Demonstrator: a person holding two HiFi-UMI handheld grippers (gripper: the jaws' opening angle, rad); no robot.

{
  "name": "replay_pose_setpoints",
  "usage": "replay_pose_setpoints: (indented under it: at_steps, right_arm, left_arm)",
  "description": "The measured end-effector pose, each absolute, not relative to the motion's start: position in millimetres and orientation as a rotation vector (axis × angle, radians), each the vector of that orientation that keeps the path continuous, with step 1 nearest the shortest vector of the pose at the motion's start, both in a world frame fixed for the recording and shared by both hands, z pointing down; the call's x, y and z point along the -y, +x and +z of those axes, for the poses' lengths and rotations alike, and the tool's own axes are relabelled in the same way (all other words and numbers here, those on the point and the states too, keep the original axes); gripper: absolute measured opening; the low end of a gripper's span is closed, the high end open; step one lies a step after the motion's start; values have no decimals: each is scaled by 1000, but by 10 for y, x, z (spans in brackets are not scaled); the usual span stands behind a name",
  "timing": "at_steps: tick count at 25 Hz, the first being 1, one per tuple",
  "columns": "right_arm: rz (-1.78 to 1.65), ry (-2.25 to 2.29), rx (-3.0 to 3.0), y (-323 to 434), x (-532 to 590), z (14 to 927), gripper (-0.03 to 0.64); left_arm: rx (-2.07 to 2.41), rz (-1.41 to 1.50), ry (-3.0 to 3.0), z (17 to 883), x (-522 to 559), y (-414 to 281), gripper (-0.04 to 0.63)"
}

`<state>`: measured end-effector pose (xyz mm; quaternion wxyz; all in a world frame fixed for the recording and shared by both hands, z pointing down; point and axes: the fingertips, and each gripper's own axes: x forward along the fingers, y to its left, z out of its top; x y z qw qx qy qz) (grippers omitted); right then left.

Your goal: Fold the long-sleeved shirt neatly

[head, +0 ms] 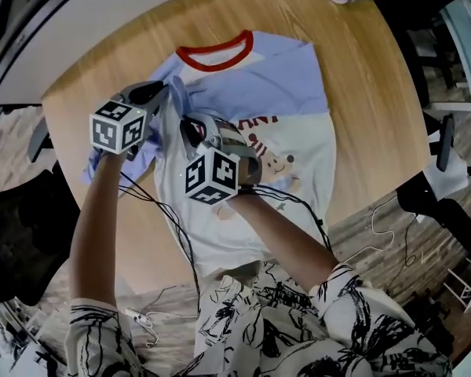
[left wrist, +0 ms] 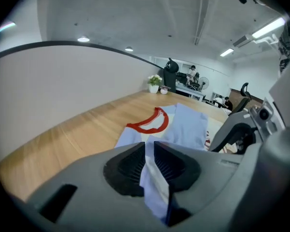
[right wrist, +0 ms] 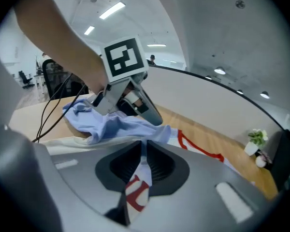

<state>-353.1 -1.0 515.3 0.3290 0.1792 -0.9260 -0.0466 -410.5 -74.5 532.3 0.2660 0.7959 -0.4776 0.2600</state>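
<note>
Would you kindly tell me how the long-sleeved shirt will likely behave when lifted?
Probably floppy: the long-sleeved shirt bunches where the left gripper and right gripper pinch it. Likely light: thin folds fit between nearly shut jaws. Unheld parts would probably trail on the wooden table.

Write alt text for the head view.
Seen from above, the left gripper and right gripper each pinch fabric of a blue-and-white shirt with a red collar, spread on a wooden table. The person's arms reach in from below.

The pale blue and white long-sleeved shirt (head: 282,124) with a red collar lies print-up on the wooden desk (head: 361,69), one sleeve bunched inward.
</note>
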Motion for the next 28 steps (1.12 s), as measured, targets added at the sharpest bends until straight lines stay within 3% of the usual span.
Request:
replay_pose_setpoints:
  at_steps: [1, 3, 4, 11, 16, 22, 28]
  right_arm:
    - [-97, 386, 2444, -3627, -112, 5229, 69]
    - [-32, 215, 2487, -3786, -364, 5315, 224]
    - [-12, 170, 2509, -3829, -437, 5301, 255]
    - [14, 220, 2526, -3809, -339, 5160, 256]
    - [26, 159, 2565, -3896, -292, 4836, 286]
    - [-80, -38, 2620, -4392, -429, 4137, 341]
    - [-218, -244, 2601, -5035, -797, 3687, 348]
  left_arm:
    - [1323, 687, 2118, 5333, 702, -4237, 70]
    - [1411, 653, 2054, 5302, 601, -4508, 72]
    - [1440, 643, 2040, 5265, 548, -4591, 72]
    - [1468, 677, 2097, 5128, 296, -4547, 101]
    - [1706, 487, 2036, 4600, -203, -4823, 241]
    - [2080, 314, 1786, 4054, -1474, -5348, 265]
    - [2202, 289, 1460, 4313, -2571, -5565, 276]
